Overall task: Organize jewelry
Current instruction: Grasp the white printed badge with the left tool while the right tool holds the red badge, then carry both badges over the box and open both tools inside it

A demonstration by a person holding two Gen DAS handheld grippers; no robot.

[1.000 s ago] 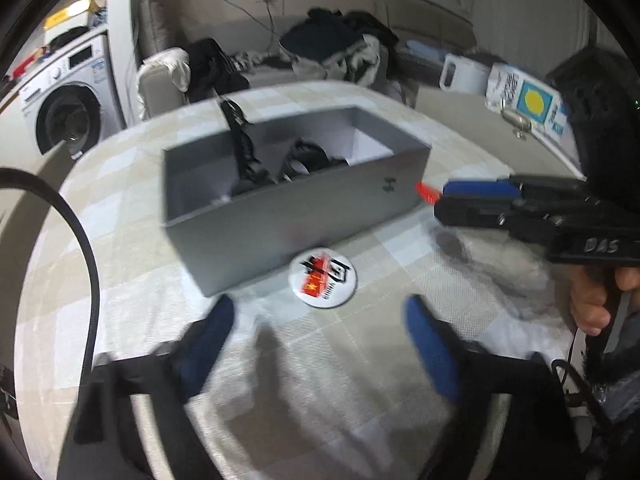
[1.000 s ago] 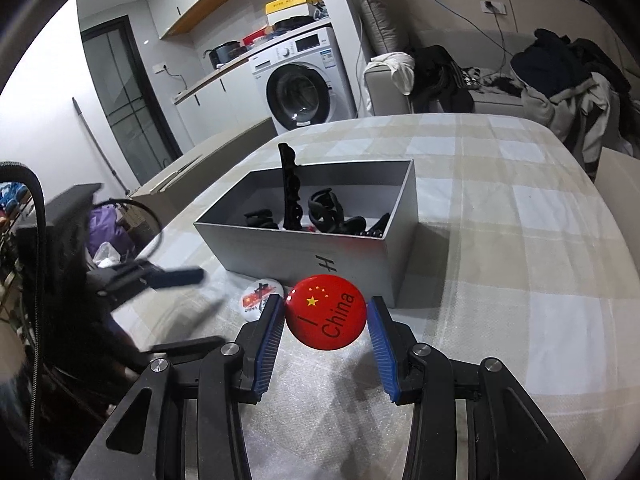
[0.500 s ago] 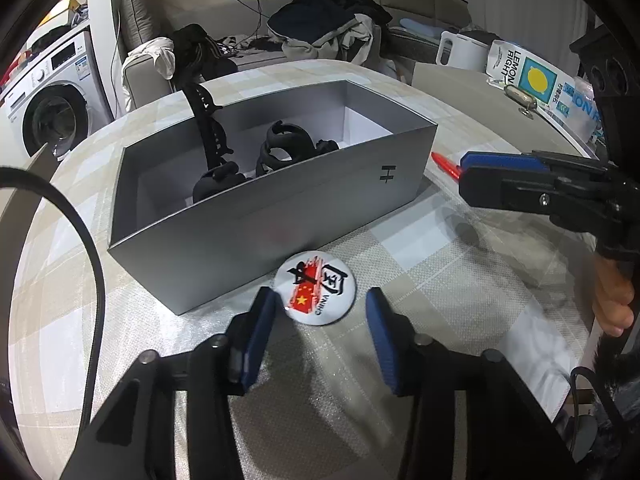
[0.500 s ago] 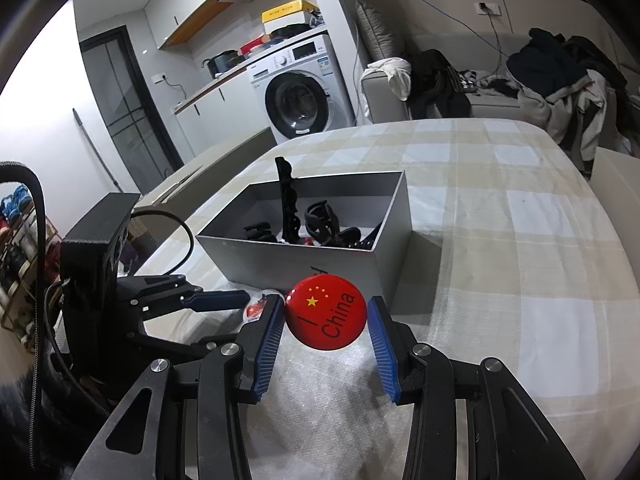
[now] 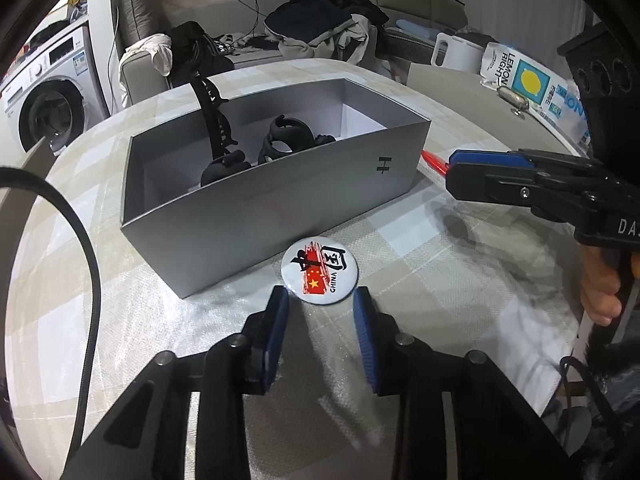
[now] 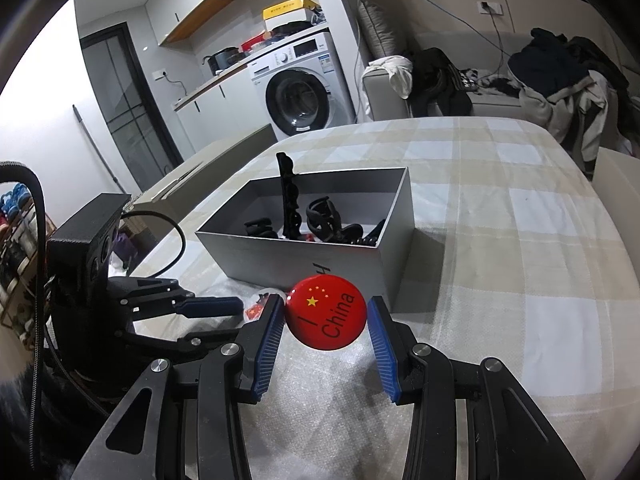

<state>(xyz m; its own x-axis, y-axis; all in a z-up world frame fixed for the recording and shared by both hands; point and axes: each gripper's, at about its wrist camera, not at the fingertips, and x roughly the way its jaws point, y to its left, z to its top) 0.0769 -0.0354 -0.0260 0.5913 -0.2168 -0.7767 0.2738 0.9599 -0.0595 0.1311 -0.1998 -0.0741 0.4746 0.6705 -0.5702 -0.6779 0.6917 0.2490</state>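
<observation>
A grey open box [image 5: 280, 216] [image 6: 340, 258] stands on the checked tablecloth and holds several black hair clips [image 5: 286, 140] [image 6: 322, 220]. A white China badge [image 5: 319, 275] lies flat on the cloth just in front of the box. My left gripper [image 5: 320, 304] is open, its blue pads on either side of the badge's near edge, not touching it. My right gripper [image 6: 326, 320] is shut on a red "I China" badge [image 6: 326, 312] and holds it above the cloth near the box's corner. In the left wrist view the red badge [image 5: 434, 160] shows edge-on.
The checked table [image 6: 500, 220] curves away at the far edge. A sofa with heaped clothes [image 5: 320, 24] and a washing machine [image 6: 300, 92] stand behind it. A white kettle [image 5: 456, 52] and a lemon-print bag [image 5: 532, 84] sit on a side surface at right.
My left gripper has come forward and lower and narrowed its jaws around the white badge. My right gripper has lifted a little with the red badge still in it.
</observation>
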